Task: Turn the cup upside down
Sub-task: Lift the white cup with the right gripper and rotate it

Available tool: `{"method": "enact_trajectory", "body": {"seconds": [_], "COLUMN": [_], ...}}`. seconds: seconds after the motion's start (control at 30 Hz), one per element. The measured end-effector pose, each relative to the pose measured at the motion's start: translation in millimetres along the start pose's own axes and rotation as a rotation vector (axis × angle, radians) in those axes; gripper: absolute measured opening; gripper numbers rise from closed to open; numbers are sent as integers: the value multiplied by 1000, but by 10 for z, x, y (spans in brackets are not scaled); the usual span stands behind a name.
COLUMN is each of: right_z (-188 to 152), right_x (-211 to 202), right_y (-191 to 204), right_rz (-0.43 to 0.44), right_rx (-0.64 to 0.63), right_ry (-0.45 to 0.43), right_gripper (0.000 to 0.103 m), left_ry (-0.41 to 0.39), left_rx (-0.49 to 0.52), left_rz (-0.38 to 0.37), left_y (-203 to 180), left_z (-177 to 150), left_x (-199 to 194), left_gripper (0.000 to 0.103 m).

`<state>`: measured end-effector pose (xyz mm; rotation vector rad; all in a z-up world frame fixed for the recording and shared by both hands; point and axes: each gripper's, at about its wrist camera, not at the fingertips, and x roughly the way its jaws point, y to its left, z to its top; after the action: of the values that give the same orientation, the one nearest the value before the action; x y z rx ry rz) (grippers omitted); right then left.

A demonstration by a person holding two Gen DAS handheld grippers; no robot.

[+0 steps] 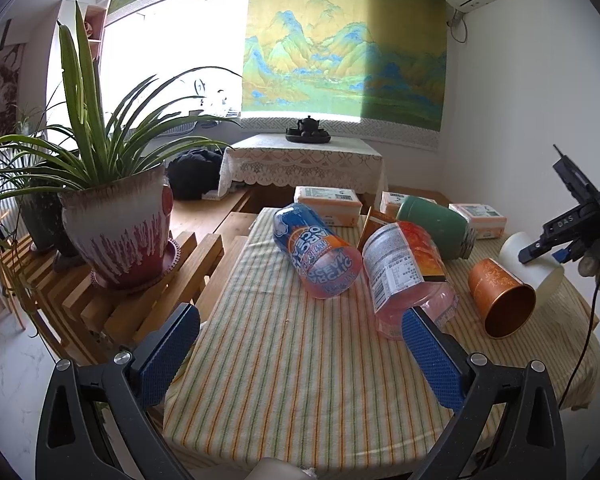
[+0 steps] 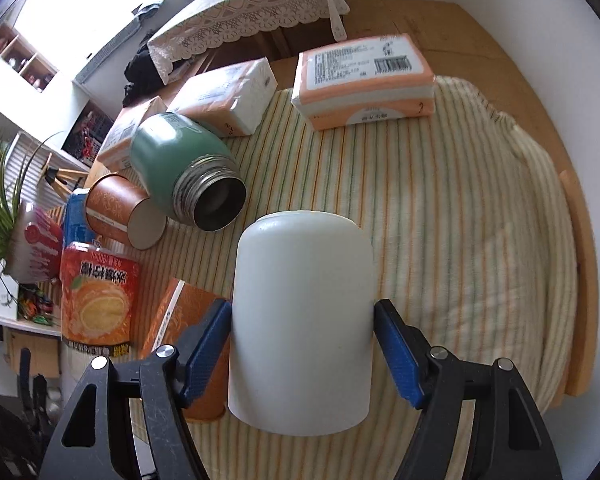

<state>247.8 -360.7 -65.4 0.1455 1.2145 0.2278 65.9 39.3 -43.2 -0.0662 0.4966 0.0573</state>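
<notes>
While right hand-held gripper (image 2: pixel 302 344) clamps white cup (image 2: pixel 300 320) | bottle (image 1: pixel 314 254) reads "OCEAN"

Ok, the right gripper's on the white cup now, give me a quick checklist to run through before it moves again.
1. Grip: right gripper has a blue pad on each side of the white cup. Ok.
2. Cup's orientation: closed end points away from the camera; whether it is fully flipped, cannot tell.
3. Contact with the striped cloth: cannot tell whether the cup is resting or lifted.
4. Room on the cup's right: bare cloth there. Ok.
5. Room on its left: green flask lying with its open mouth close to the cup, and an orange box right beside the left finger. Not ok, tight.
6. Left gripper: open, empty, away from the cup. Ok.
</notes>
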Motion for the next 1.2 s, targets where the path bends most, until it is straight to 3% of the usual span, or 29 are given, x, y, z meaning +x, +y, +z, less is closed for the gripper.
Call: {"method": "enact_trajectory", "body": {"seconds": [0.1,0.4,0.53,0.73,0.9,1.2], "right_z": [-168,-854,-1062,-1331,-1387,-1426], "right_x": [-217,-469,-502,-386,-204,26], "right_y": [85,789,989,1185,1274,1448], "right_rz": [-36,-251,-209,-226,-221,-279], "right_rx": [-81,-544,-657,-787,-833,-1037], "right_ry": [-34,-115,-103,-74,-56,-64], "right_gripper": [69,69,69,69,69,69], "left_ry": [-1,2,3,-2,4,-1], "left_rx": [0,28,27,18,31,16], "left_rz": [-3,-28,-22,-13,-16,2], "left_y": [-12,-191,-183,-147,-174,-105], "left_z": [5,-21,-25,-8,-26,-15], "left_x": [-11,-76,-115,-139,-131,-176], "left_gripper": [102,102,102,102,102,102]}}
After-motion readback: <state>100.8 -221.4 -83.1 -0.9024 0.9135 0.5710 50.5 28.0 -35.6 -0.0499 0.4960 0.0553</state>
